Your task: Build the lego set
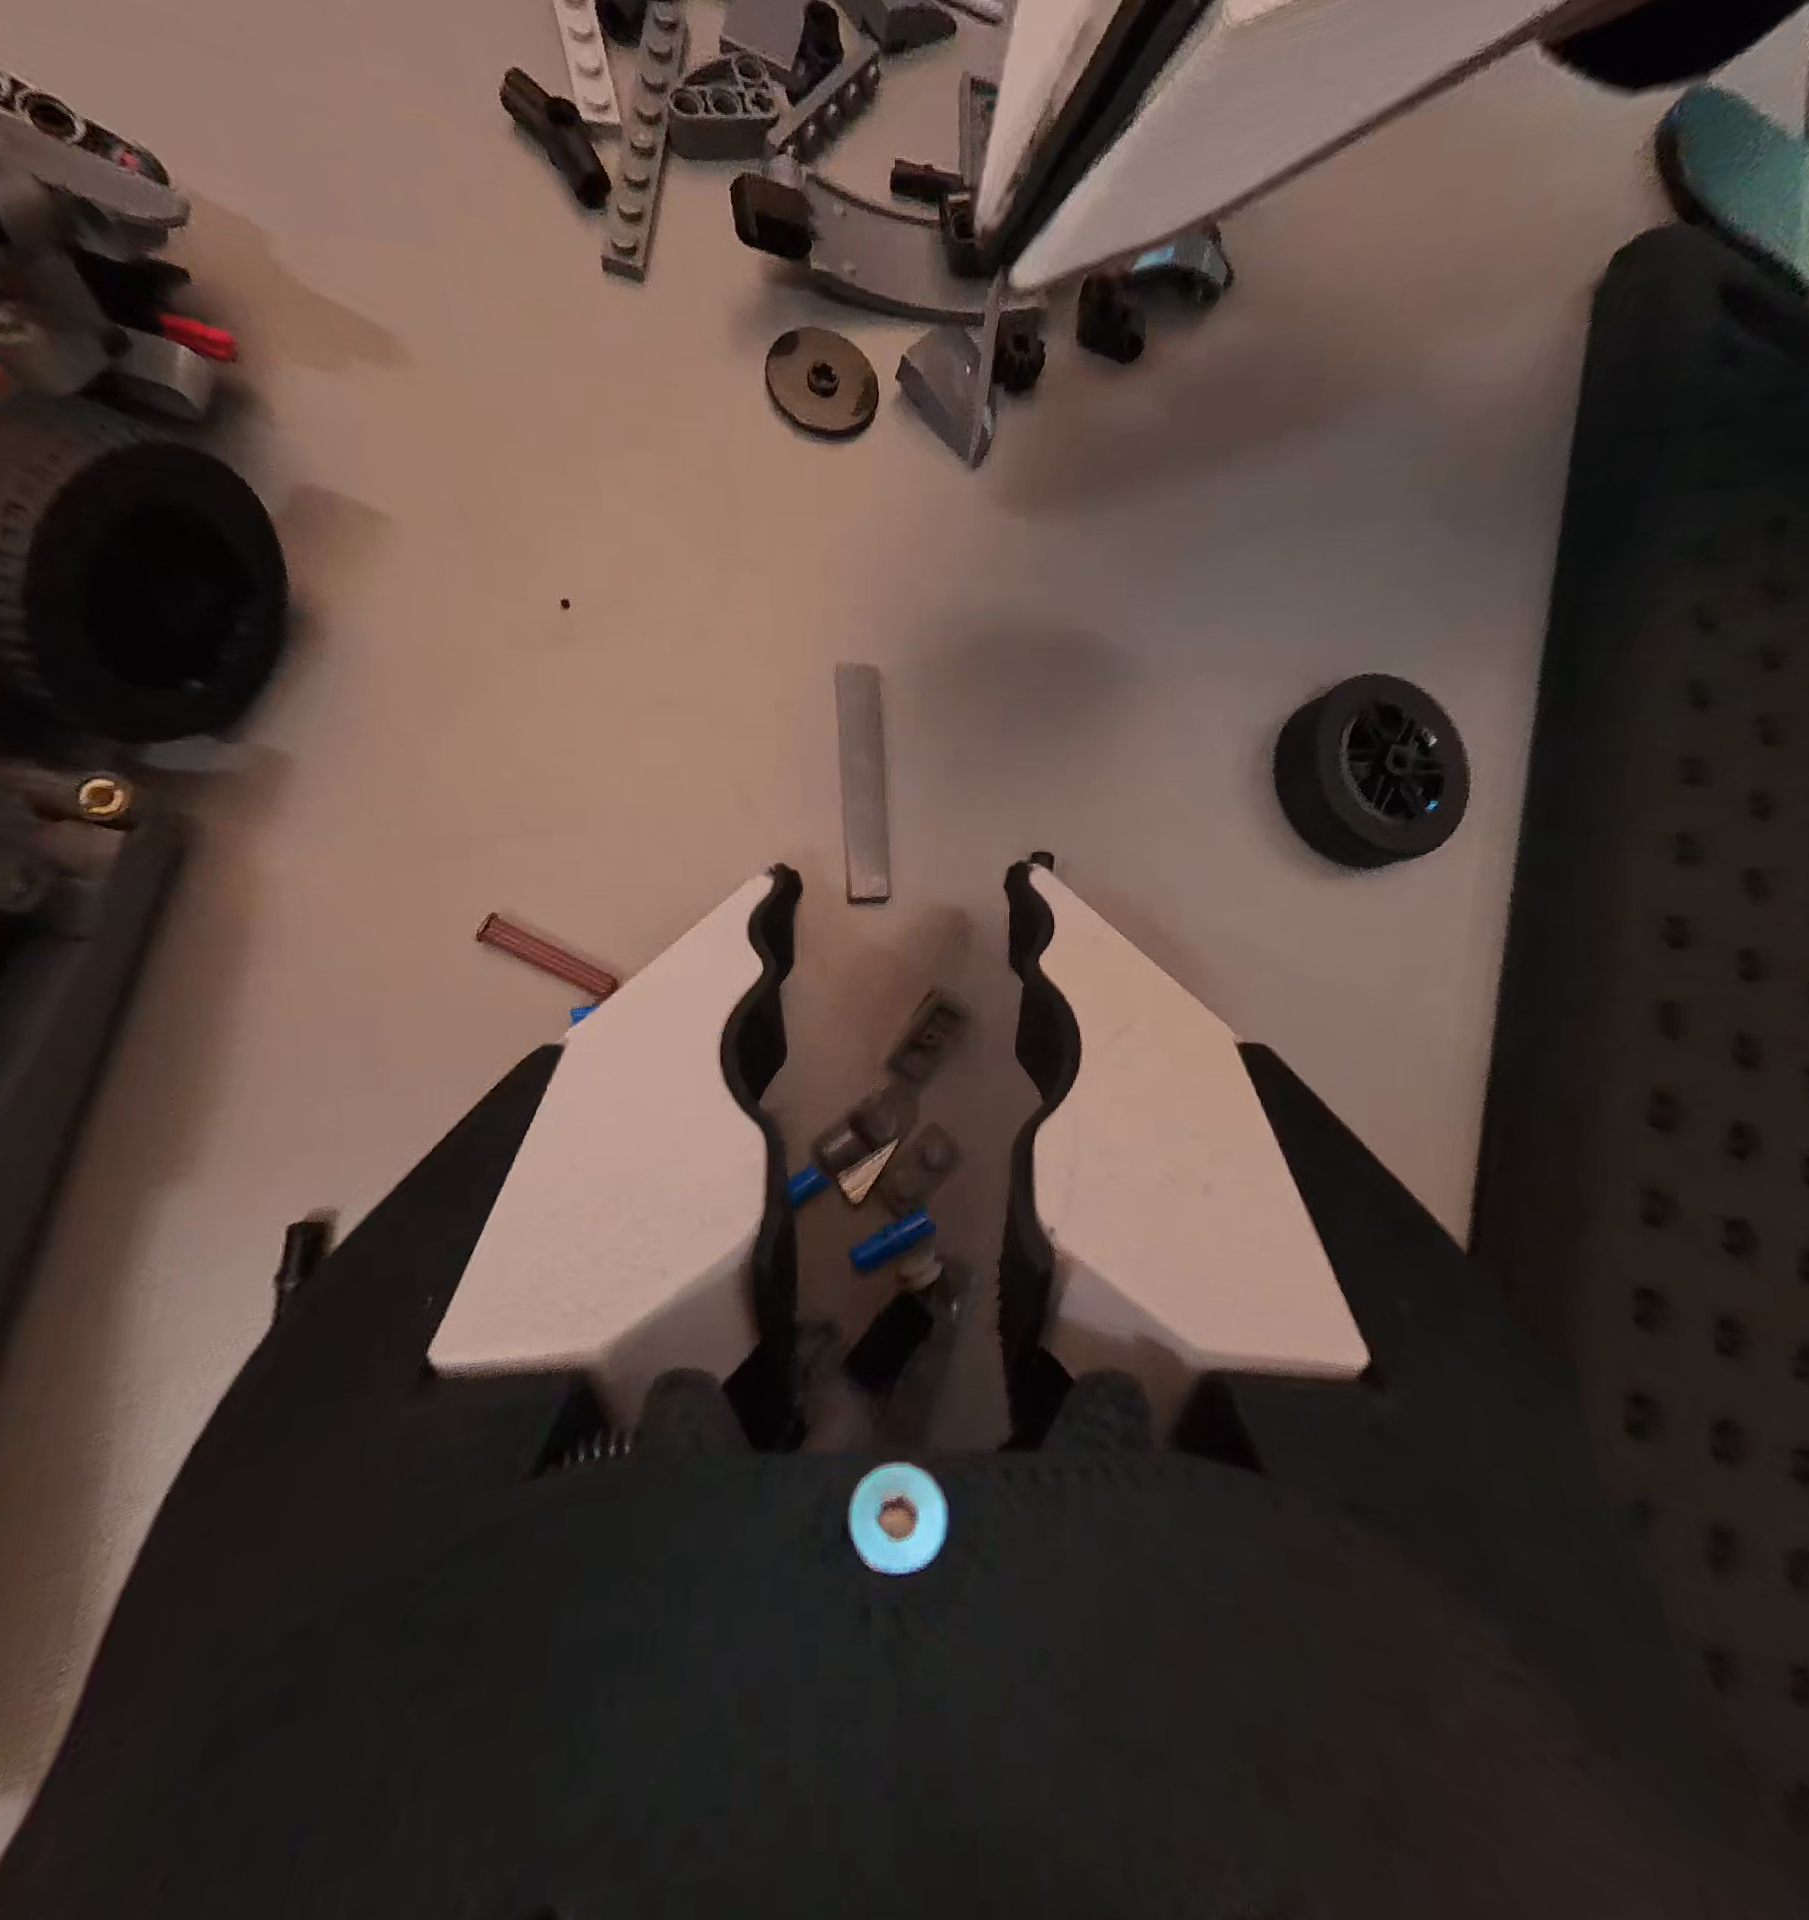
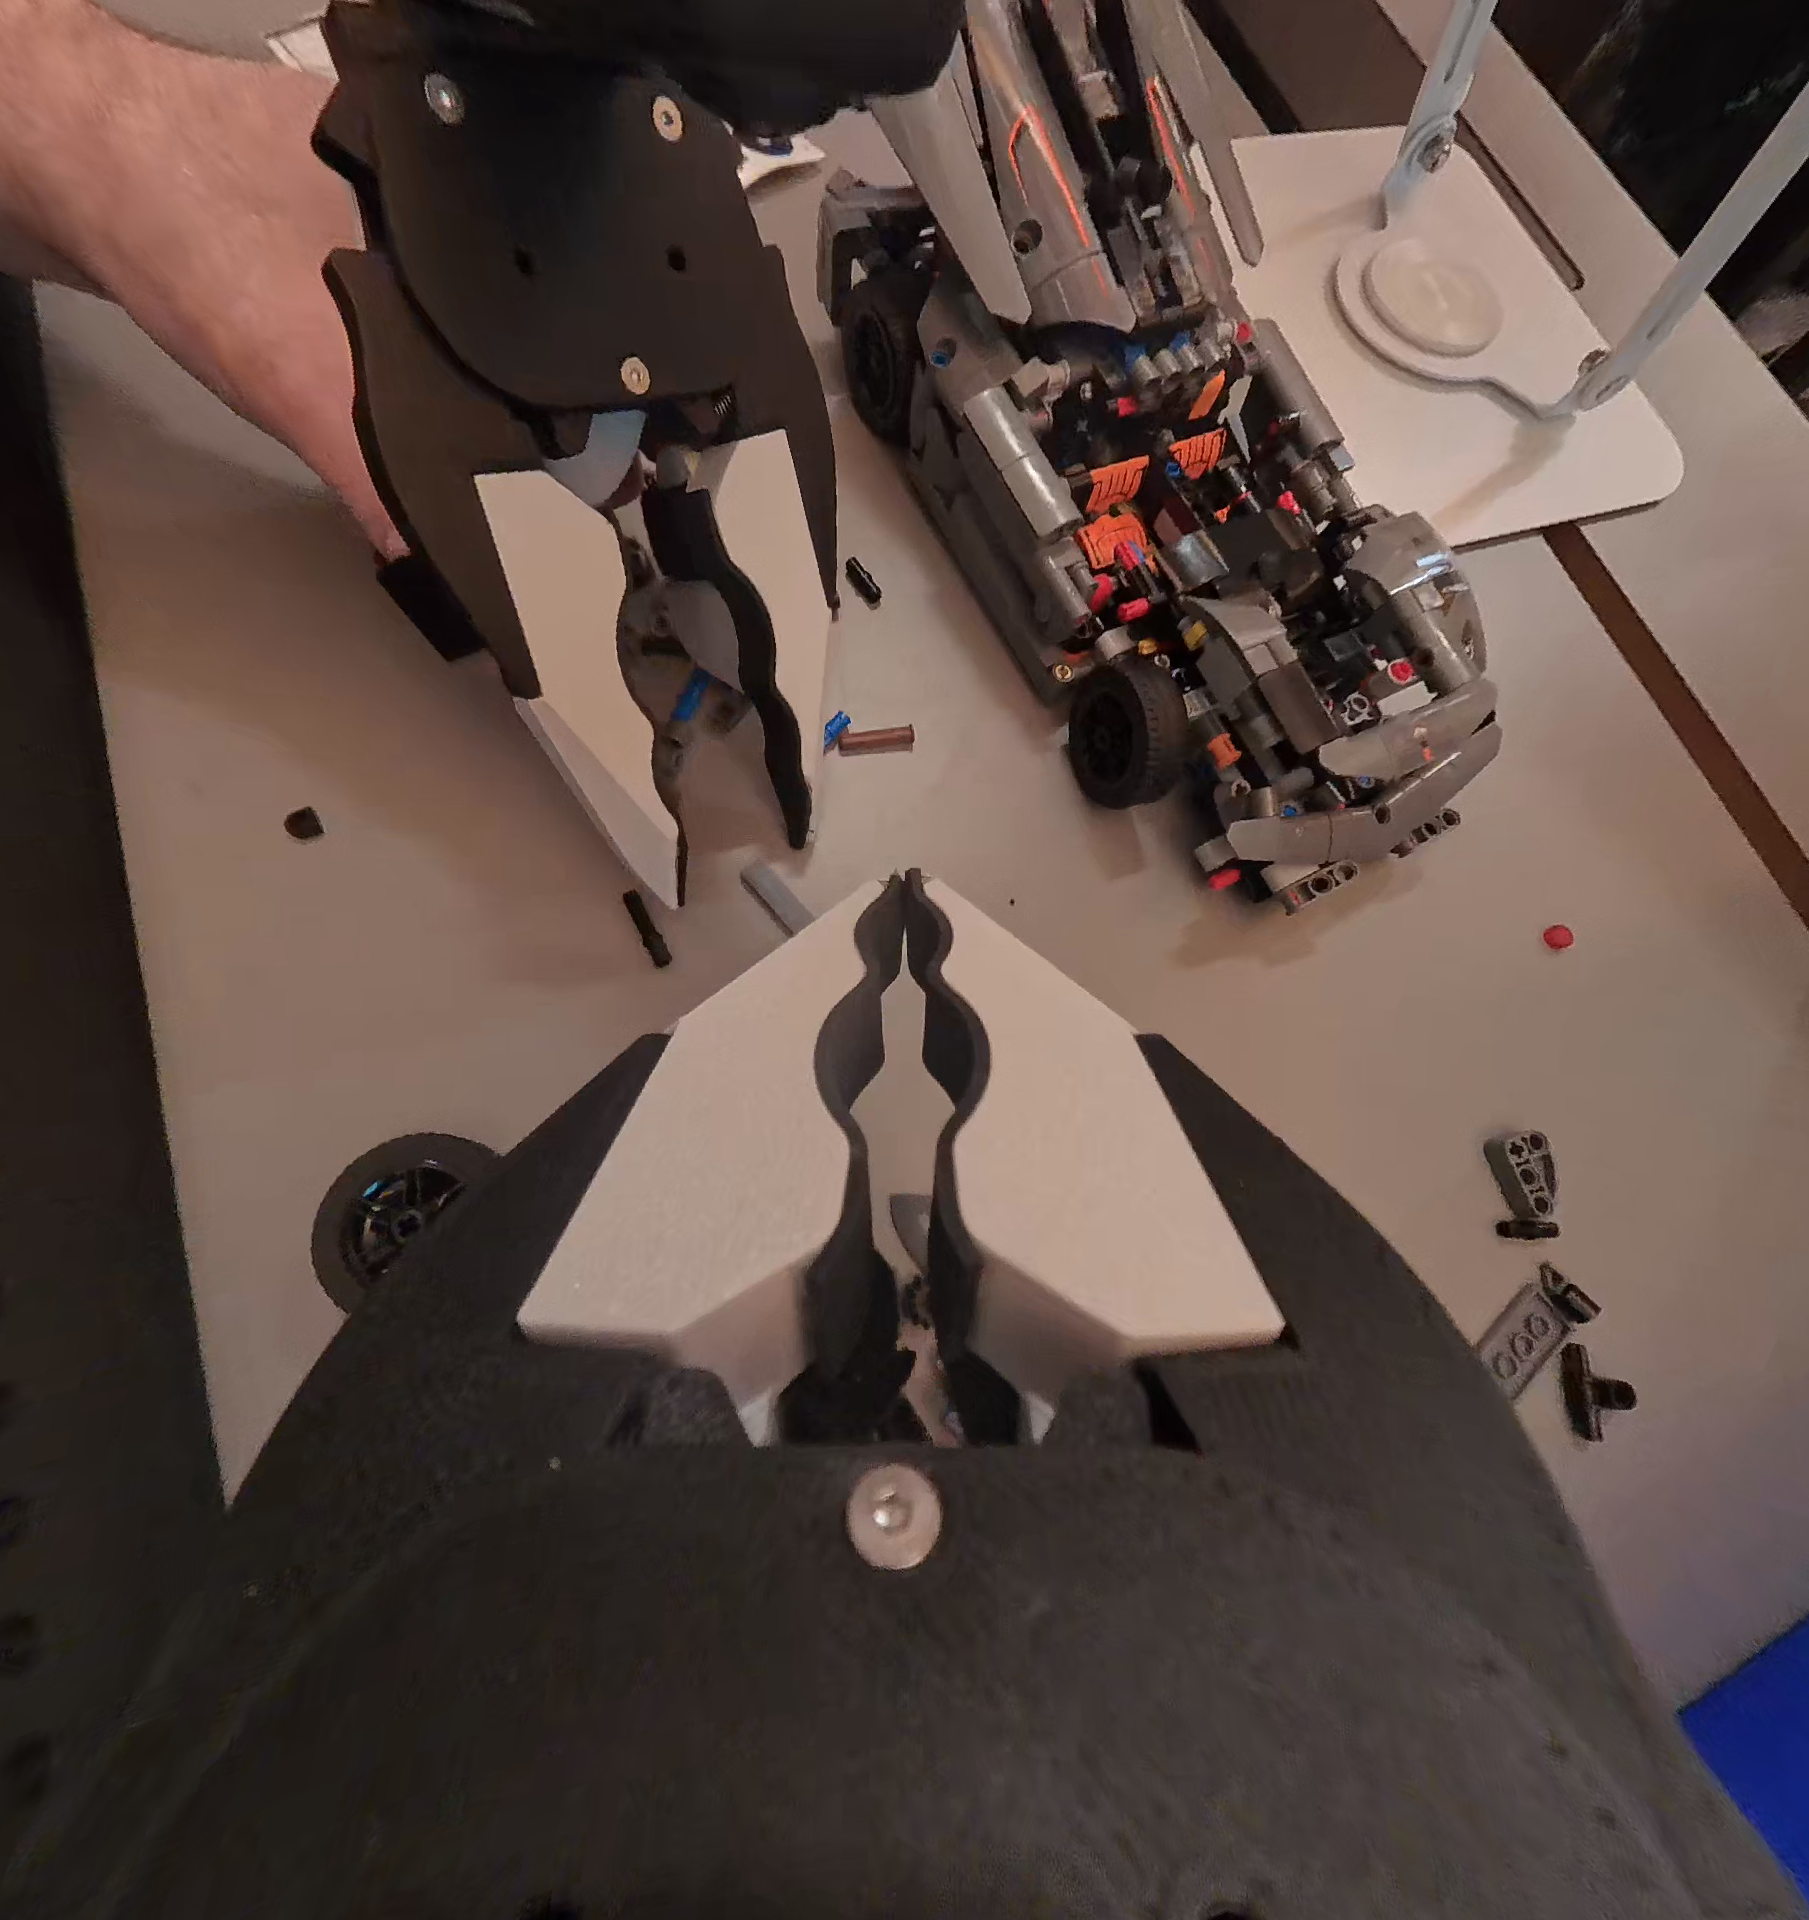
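My left gripper (image 1: 905, 873) is open and empty, low over the white table. A flat grey tile (image 1: 862, 779) lies just ahead of its tips. Small grey plates and blue pins (image 1: 889, 1153) lie on the table between its fingers. In the right wrist view the left gripper (image 2: 742, 862) stands open over the same tile (image 2: 775, 899). My right gripper (image 2: 905, 883) is shut, its tips close to the left gripper's. I cannot tell whether it pinches anything. It also shows in the left wrist view (image 1: 1066, 177), over a pile of grey and black parts (image 1: 713, 104). The partly built grey car (image 2: 1191, 571) stands beyond.
A loose black wheel (image 1: 1373, 769) lies right of the left gripper, also in the right wrist view (image 2: 391, 1216). A brown axle (image 1: 547, 951), a red stud (image 2: 1556, 937) and loose parts (image 2: 1534, 1299) lie about. A black pegboard (image 1: 1710, 935) borders the table. A white lamp base (image 2: 1451, 343) is behind the car.
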### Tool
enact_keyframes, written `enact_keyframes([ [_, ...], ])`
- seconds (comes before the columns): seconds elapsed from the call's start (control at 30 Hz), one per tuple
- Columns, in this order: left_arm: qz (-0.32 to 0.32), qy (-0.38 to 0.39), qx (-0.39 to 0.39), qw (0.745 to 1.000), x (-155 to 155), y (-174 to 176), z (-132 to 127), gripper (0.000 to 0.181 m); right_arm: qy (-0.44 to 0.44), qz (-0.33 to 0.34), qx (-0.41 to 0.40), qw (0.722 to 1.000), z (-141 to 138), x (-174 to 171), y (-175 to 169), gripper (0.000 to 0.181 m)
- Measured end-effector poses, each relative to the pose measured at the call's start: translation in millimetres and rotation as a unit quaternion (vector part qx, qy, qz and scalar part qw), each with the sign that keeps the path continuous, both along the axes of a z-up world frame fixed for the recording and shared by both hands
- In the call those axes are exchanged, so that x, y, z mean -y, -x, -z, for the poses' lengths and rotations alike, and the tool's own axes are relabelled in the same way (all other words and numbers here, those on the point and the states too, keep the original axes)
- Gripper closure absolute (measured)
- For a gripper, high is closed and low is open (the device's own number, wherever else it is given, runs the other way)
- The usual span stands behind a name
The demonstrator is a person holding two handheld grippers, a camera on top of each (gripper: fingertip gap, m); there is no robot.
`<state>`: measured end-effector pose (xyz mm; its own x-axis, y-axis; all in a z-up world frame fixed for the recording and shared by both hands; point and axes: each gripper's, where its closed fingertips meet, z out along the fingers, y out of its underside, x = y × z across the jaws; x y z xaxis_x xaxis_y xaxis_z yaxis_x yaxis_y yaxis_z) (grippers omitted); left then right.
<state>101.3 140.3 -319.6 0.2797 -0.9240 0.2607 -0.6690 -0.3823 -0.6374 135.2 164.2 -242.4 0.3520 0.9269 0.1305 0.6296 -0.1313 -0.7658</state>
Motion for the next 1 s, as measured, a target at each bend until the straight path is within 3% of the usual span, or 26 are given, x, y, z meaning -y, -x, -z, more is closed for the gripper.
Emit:
enact_keyframes([
  [0.2,-0.001,0.041,0.019,0.999,16,-9,-2,0.144,0.009,-0.005,-0.004,1.000,2,3,3,0.181],
  [0.4,0.039,0.074,0.067,0.994,40,-24,-18,0.131,0.015,-0.015,0.000,1.000,10,6,6,0.181],
  [0.53,0.026,0.015,0.068,0.997,25,-19,-26,0.136,0.004,-0.026,-0.011,1.000,7,8,9,0.181],
  [0.67,-0.013,0.043,0.167,0.985,9,-16,-57,0.154,-0.065,-0.037,-0.019,0.997,-8,6,13,0.181],
  [0.77,-0.025,0.035,0.209,0.977,0,-9,-75,0.155,-0.152,-0.055,0.013,0.987,-19,8,13,0.181],
  [0.87,-0.014,-0.012,0.177,0.984,-5,0,-74,0.157,-0.189,-0.071,0.023,0.979,-19,12,15,0.181],
  [1.0,0.020,-0.032,0.111,0.993,1,9,-56,0.158,-0.247,-0.074,0.098,0.961,0,7,5,0.181],
])
